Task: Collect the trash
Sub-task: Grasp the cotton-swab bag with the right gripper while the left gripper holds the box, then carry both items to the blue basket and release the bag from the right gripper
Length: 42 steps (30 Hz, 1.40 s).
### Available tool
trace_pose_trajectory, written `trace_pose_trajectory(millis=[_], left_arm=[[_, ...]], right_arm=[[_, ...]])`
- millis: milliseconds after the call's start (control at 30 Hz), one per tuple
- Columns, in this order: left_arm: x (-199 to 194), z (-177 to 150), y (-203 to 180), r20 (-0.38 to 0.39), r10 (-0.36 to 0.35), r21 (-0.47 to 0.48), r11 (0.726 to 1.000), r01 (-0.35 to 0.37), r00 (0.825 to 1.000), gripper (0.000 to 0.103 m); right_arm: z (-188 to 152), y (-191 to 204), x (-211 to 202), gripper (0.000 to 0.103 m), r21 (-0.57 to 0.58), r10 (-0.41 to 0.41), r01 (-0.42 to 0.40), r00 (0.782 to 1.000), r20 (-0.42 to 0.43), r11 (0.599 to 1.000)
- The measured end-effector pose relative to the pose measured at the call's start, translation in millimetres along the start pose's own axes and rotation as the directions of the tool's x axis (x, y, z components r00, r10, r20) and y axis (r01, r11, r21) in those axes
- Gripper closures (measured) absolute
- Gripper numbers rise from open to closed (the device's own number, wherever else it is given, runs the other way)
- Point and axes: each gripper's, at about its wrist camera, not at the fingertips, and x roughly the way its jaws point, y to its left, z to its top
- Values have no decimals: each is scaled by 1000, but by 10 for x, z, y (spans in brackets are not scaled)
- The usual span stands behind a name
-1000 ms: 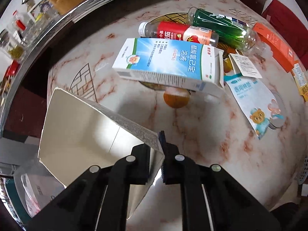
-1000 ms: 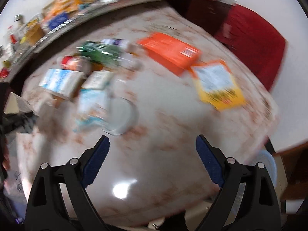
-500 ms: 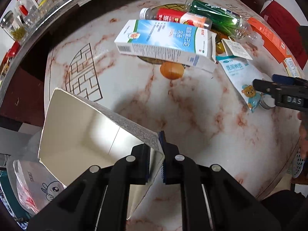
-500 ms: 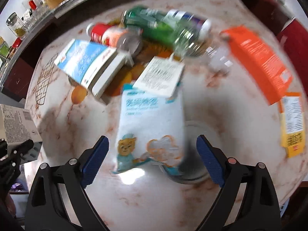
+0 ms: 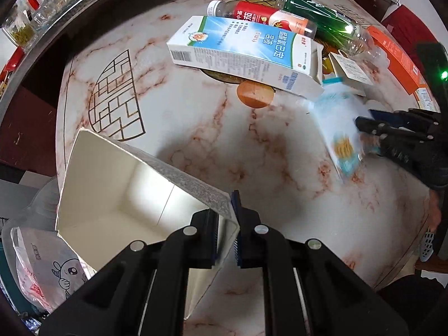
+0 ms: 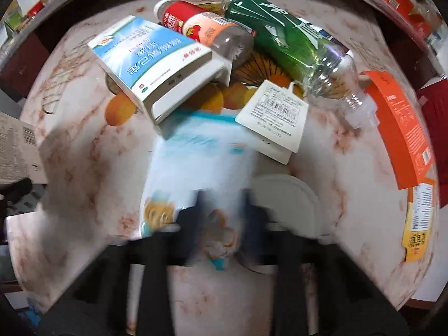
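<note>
My left gripper [image 5: 226, 232] is shut on the wall of an open white cardboard box [image 5: 117, 193], held over the near left edge of the marble table [image 5: 196, 128]. My right gripper [image 6: 221, 212] is blurred, its fingers close around the near end of a light blue bear-print packet [image 6: 201, 154]; it also shows in the left wrist view [image 5: 364, 124] on the packet [image 5: 336, 123]. Behind lie a blue and white carton [image 6: 151, 64], a red-label bottle [image 6: 201, 28], a green bottle [image 6: 285, 42] and a white tag card [image 6: 274, 112].
An orange box [image 6: 397, 123] and a yellow packet [image 6: 420, 224] lie at the table's right edge. A white round lid [image 6: 285, 201] sits by the blue packet. A plastic bag with a cartoon print [image 5: 47, 268] hangs below left. Shelves with jars run along the back.
My right gripper moved in over the blue packet and narrowed from wide open to close around its near end. The left gripper with the box drifted slightly back.
</note>
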Motion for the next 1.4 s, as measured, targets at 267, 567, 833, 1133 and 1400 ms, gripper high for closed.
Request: trace_pose_trajectory(millis=[267,567,833,1133,1400], left_arm=[[-15,12,-10,3,-7,-5,1000,7,1000,94],[-48,-10,-92,6,-14,9,1000,14,1000,94],[-66,-36,-149,5,-20,20,1000,20,1000,94],[-178,-64,-275,26,-11,52,999,10,1000,94],[-396,-92,-1059,48,-51,201,979,40,998,94]], right_arm=[[-135,-173,-120,98,25,88,-89,996,18,996],[-336,-398,-388,98,27,151,-153,987,60,988],[-410,-401,-270,98,36,159,-160,987,23,986],[-849,-909,-1006,98,164,197,-222,968,158,961],[-1878,-1845,-1644,98,393,-6,-79,977,212,916]])
